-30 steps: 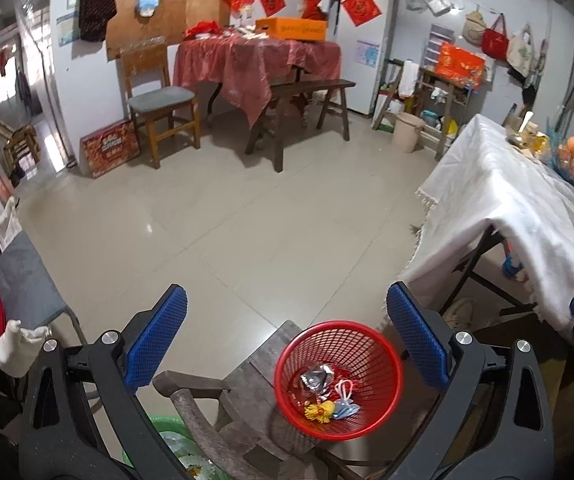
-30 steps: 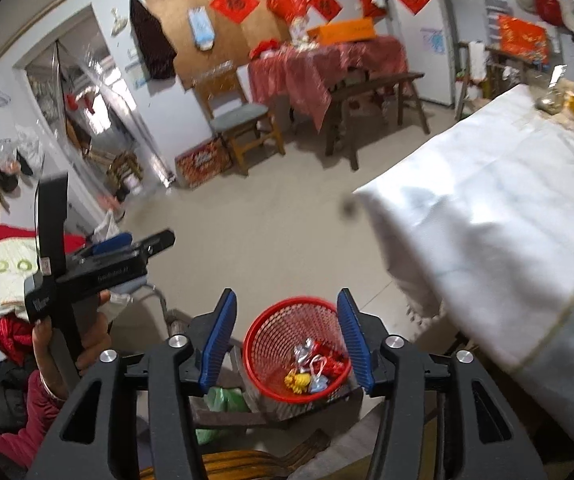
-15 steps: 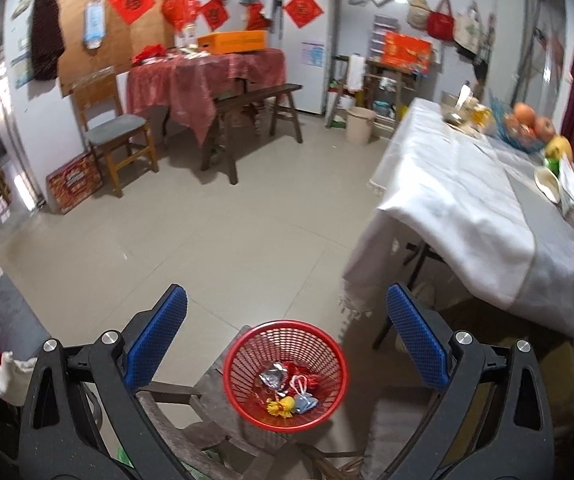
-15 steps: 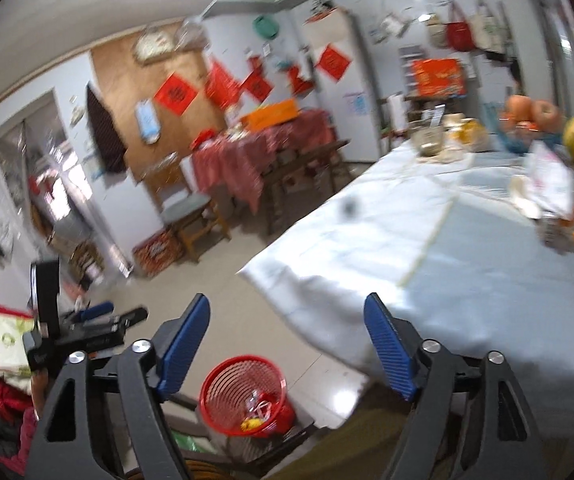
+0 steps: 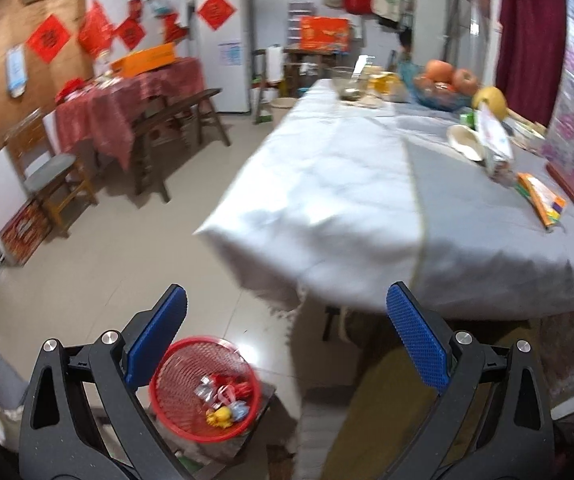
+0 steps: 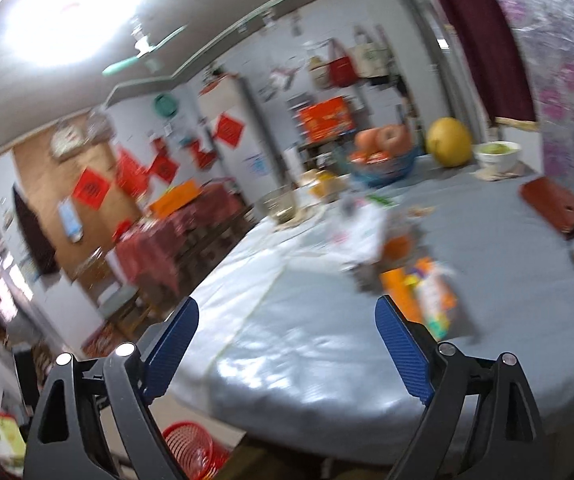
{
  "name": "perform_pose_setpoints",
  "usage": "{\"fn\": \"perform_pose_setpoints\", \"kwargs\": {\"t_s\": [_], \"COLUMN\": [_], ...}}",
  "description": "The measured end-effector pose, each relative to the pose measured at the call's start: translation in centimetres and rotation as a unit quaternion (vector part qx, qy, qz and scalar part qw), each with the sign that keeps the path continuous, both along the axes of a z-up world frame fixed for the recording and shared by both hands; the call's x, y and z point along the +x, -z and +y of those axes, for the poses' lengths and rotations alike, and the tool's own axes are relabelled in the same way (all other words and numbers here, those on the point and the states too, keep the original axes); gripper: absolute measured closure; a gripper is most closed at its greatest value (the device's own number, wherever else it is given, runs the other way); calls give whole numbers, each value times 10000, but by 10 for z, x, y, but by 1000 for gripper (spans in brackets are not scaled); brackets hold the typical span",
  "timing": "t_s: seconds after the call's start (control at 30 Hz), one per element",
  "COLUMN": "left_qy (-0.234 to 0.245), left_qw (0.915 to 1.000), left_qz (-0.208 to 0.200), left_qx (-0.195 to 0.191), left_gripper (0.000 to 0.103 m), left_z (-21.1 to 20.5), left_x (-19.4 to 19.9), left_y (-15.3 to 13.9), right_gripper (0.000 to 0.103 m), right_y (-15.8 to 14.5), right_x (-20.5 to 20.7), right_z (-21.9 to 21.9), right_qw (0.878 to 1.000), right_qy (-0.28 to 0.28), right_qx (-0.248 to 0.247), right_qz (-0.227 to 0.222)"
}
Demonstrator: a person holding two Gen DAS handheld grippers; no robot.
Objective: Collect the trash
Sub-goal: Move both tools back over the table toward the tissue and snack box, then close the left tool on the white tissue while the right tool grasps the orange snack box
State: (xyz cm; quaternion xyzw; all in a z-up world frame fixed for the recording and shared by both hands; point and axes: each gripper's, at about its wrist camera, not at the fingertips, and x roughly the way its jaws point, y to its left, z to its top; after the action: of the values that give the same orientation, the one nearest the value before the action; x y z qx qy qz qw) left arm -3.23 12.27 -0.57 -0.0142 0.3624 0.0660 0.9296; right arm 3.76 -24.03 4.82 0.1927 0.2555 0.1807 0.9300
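A red mesh basket (image 5: 205, 390) with several bits of trash stands on a low wooden chair at the lower left of the left wrist view; its rim also shows in the right wrist view (image 6: 191, 446). My left gripper (image 5: 287, 334) is open and empty, above the basket and the table's near corner. My right gripper (image 6: 287, 344) is open and empty over the table (image 6: 327, 352). An orange wrapper (image 6: 427, 296) and a crumpled white bag (image 6: 363, 236) lie on the table ahead of it; they also show in the left wrist view as the wrapper (image 5: 541, 198) and the bag (image 5: 495, 140).
The table (image 5: 347, 200) carries a fruit bowl (image 6: 383, 156), a yellow pomelo (image 6: 449, 142), a white bowl (image 6: 497, 154) and a red wallet (image 6: 555, 206). Across the floor stand a red-clothed table (image 5: 127, 96), a bench and a wooden chair (image 5: 51, 172).
Both grippers have swung up and to the right, away from the basket and towards the table. The right gripper has opened wide. The views are blurred by motion.
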Motion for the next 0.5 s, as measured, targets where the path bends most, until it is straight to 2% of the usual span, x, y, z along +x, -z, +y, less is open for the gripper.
{"fn": "perform_pose_setpoints", "kwargs": {"t_s": [0.17, 0.3, 0.5], "left_qy": [454, 812, 1301], "left_qw": [9990, 9967, 9914], "left_qz": [45, 39, -56], "left_qx": [14, 83, 141], "left_gripper": [7, 7, 7], "left_z": [-45, -84, -140], "left_x": [44, 86, 149], "left_y": [-5, -11, -26], "right_gripper": [14, 14, 14], "right_y": [24, 48, 70], "right_x": [23, 43, 53], "right_z": [-38, -38, -43], "right_qw": [9991, 9973, 9943], "right_qy": [366, 419, 448], "right_qx": [-54, -452, -855], "right_qz": [191, 404, 463]}}
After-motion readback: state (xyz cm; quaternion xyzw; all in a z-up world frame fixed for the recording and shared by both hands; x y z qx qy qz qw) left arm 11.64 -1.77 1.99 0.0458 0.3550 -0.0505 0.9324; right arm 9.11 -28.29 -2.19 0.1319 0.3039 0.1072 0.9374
